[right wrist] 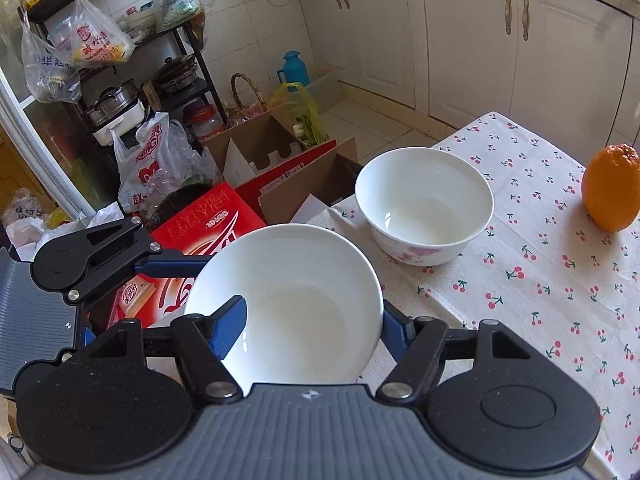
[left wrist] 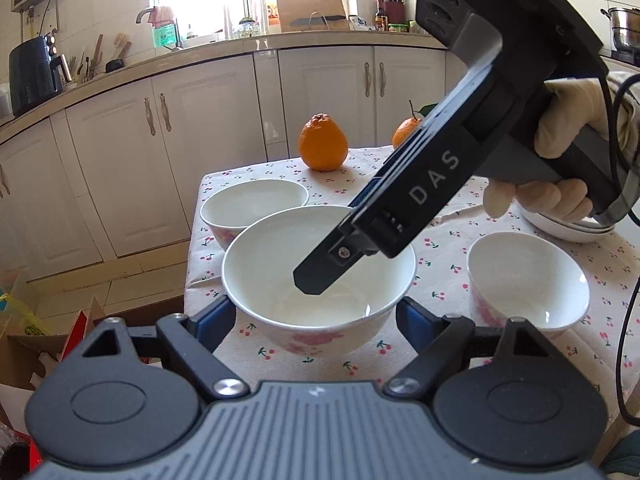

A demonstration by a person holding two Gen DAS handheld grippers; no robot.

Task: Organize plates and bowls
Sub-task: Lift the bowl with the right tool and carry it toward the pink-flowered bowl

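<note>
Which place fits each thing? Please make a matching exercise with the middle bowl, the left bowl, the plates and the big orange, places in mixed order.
Things:
1 middle bowl
2 left bowl
3 plates
4 big orange

Places:
a at the far edge of the table
b stacked, far right
c in the left gripper
d standing by the table's left corner

Pairs: 1-c, 2-d, 3-b, 4-a

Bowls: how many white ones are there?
3: the held white porcelain bowl, one behind it near the table's edge, one right of it. Others may be hidden.
</note>
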